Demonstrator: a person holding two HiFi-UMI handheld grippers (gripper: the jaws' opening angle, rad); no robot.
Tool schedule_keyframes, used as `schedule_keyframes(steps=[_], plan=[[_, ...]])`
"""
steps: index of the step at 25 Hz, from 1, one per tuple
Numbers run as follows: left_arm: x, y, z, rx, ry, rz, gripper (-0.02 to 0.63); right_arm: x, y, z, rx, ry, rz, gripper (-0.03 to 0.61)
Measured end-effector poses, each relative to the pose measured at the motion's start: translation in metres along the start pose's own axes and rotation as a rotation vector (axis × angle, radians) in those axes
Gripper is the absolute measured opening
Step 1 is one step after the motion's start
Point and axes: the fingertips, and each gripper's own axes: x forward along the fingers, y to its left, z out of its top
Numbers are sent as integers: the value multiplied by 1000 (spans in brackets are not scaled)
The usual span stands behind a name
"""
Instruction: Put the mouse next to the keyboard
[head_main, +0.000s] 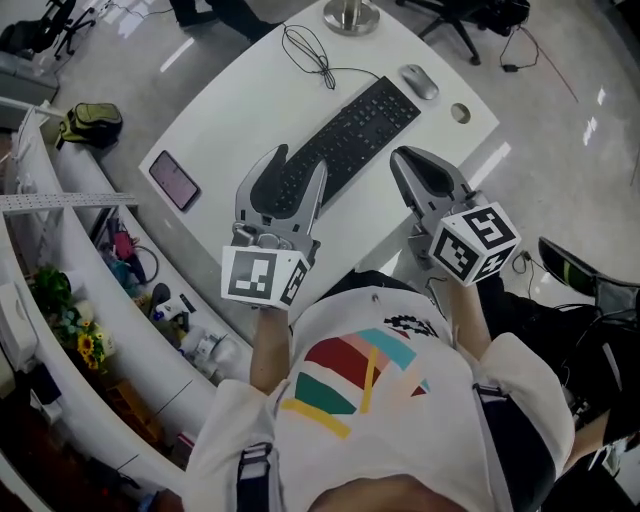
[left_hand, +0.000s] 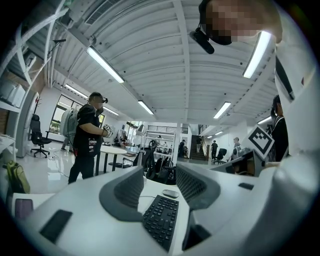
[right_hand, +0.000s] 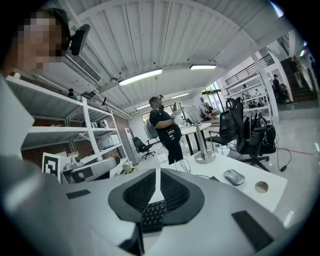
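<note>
A grey mouse lies on the white desk, just past the far right end of a black keyboard. My left gripper hovers open above the keyboard's near left end with nothing between its fingers. My right gripper is held off the keyboard's near right side, jaws shut and empty. In the left gripper view the keyboard and mouse show between the wide jaws of the left gripper. In the right gripper view the jaws of the right gripper meet over the keyboard, and the mouse lies to the right.
A dark phone lies at the desk's left end. A looped black cable and a round metal stand base sit at the far edge. A cable hole is beside the mouse. Cluttered shelving runs left of the desk. A person stands beyond.
</note>
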Motion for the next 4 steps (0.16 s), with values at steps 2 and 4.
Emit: schedule_keyframes(steps=[2, 4], plan=[[-2, 1, -2, -3, 3, 1, 247, 0, 2, 0, -9, 2, -1, 41], [-4, 3, -3, -7, 4, 5, 247, 1, 4, 1, -13, 1, 0, 41]])
